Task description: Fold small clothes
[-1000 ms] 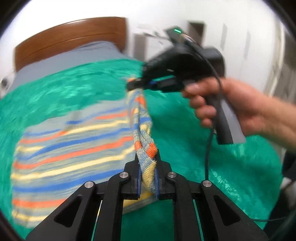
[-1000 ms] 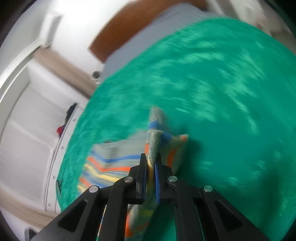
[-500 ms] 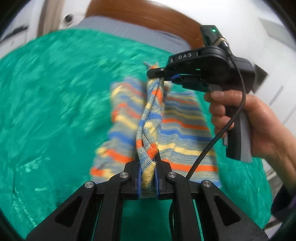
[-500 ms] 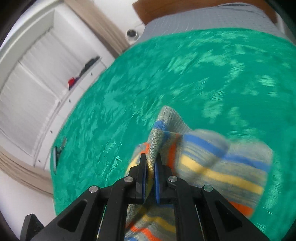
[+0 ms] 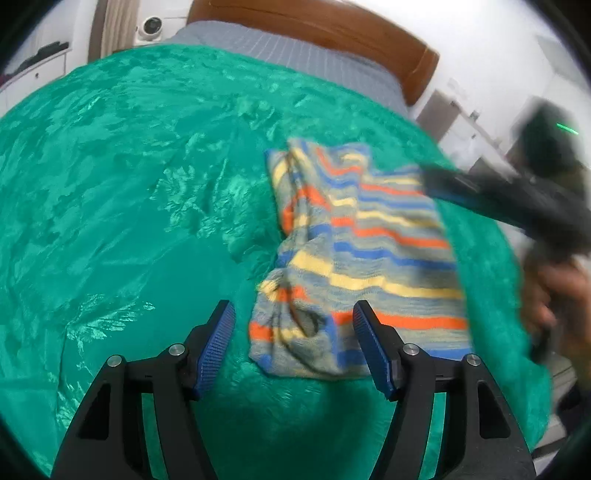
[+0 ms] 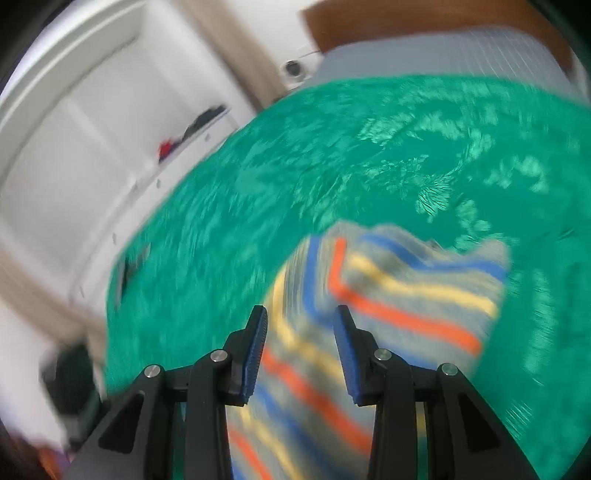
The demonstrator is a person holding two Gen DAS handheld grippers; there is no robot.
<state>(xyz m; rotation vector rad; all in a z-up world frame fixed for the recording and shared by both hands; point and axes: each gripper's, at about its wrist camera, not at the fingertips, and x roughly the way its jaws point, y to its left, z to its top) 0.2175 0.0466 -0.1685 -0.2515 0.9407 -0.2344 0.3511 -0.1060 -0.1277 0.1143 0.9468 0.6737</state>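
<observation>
A small knit garment [image 5: 362, 251] with grey, blue, orange and yellow stripes lies folded on the green blanket [image 5: 129, 192]. My left gripper [image 5: 293, 345] hovers over its near corner with jaws opening; the cloth lies below them and the pads do not touch it. In the right wrist view the same garment [image 6: 388, 295] lies blurred under my right gripper [image 6: 300, 347], whose jaws are opening with the pads clear of the cloth. The right gripper also shows as a dark blur [image 5: 517, 206] at the garment's far right, held by a hand [image 5: 550, 295].
A wooden headboard [image 5: 332, 33] and grey sheet [image 5: 295, 51] lie at the far end of the bed. White cupboards and a shelf [image 6: 110, 147] stand beside the bed. The blanket's edge [image 5: 532, 369] drops off at the right.
Both grippers carried the twisted edge across the garment, folding it over, then let go. Both now stand open and the garment lies on the blanket.
</observation>
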